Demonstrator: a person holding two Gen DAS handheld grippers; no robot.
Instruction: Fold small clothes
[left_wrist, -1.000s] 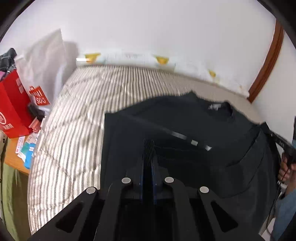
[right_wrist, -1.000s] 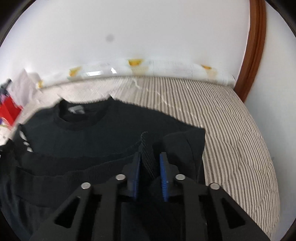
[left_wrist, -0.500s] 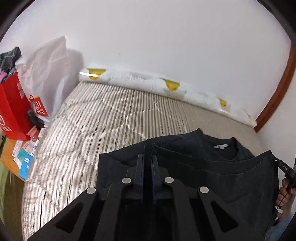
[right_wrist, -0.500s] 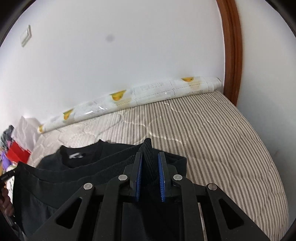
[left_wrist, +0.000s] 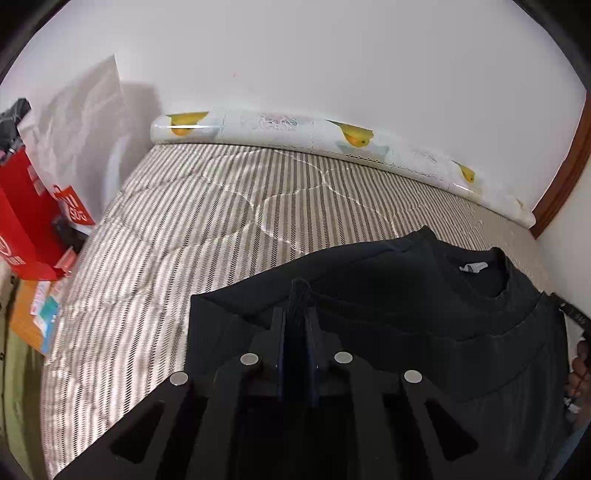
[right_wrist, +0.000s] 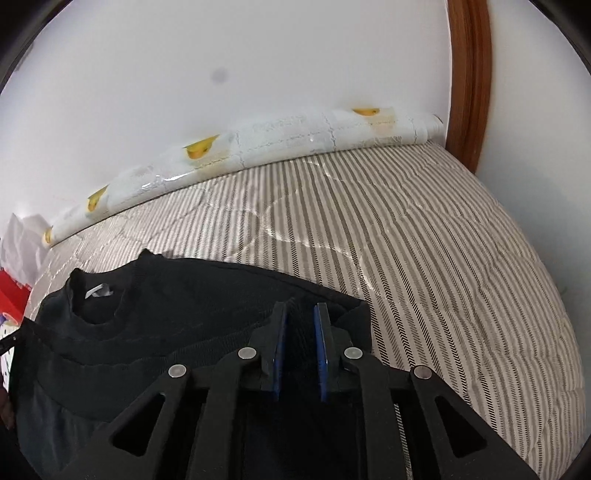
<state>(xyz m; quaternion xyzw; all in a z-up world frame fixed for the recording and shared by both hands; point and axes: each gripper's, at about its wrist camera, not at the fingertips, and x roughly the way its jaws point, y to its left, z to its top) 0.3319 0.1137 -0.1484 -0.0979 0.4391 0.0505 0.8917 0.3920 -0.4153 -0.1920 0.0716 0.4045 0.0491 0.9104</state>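
The left gripper (left_wrist: 296, 314) pinches a ribbed edge of the black shirt (left_wrist: 424, 314), which lies on the striped mattress (left_wrist: 207, 221), collar and white tag (left_wrist: 472, 267) toward the wall. What looks like a hand (left_wrist: 580, 365) shows at the right edge.

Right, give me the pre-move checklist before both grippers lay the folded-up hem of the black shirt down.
1. Left gripper clamped on the black knit shirt: ok, fabric bunched between shut jaws.
2. Right gripper clamped on the shirt hem: ok, though its jaws stand wider apart.
3. Hem edge level between the grippers: cannot tell.
4. Round collar with white label lying flat on the striped quilted mattress: ok.
5. Mattress beyond the collar free for landing: ok, only the rolled fruit-print mat sits by the wall.
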